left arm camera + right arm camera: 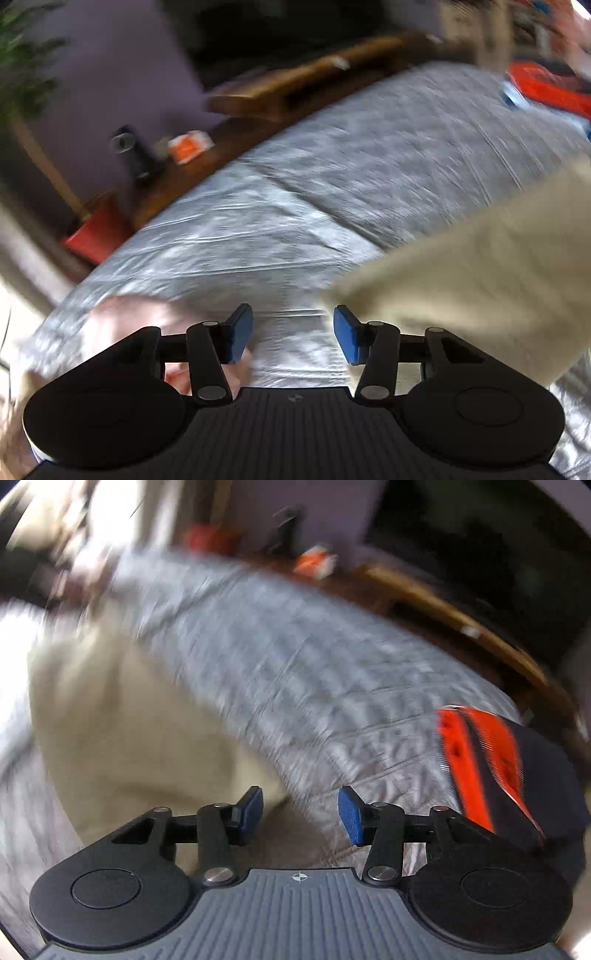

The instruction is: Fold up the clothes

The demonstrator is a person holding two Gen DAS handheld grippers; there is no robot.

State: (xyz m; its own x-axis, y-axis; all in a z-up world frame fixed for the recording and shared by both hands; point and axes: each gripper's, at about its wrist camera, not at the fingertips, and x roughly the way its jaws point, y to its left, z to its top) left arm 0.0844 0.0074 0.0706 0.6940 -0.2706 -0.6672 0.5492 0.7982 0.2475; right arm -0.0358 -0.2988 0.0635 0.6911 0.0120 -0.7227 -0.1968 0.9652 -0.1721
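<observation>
A cream garment lies on a grey quilted bed cover, to the right in the left wrist view. My left gripper is open above bare cover, its right pad next to the garment's near corner, nothing between the blue pads. The same cream garment fills the left of the right wrist view. My right gripper is open over the garment's edge, with no cloth pinched. An orange and dark folded garment lies at the right. Both views are blurred.
A wooden bench and dark floor run along the bed's far side, with a dark cylinder, an orange-and-white box, a red pot and a plant. A pinkish cloth lies near the left gripper.
</observation>
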